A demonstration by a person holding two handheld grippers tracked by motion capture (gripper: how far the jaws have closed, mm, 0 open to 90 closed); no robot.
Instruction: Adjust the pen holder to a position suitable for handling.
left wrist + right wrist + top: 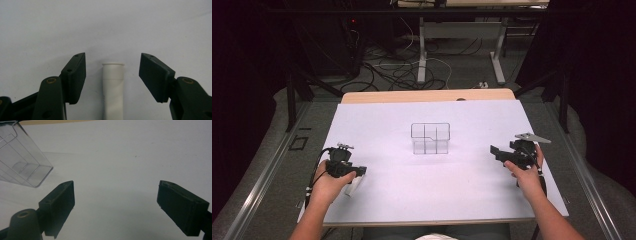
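White plastic tube [113, 87] is lying at the lower left of the surface [427, 190], between the left gripper [112, 75]'s half-open jaws, pads not touching. Centre it, then squeeze gently. The right gripper [116, 207] is waiting open, holding nothing.

Both tools were black. Left tool [343, 167] had a small metal fitting on top and a black cable looping off its side. Right tool [518, 154] carried a grey three-cornered plate. Jaws ended in flat rectangular dark pads [75, 75] with small screw holes; brass-coloured pivot pins sat at the jaw joints. Forearms bare, no sleeves.
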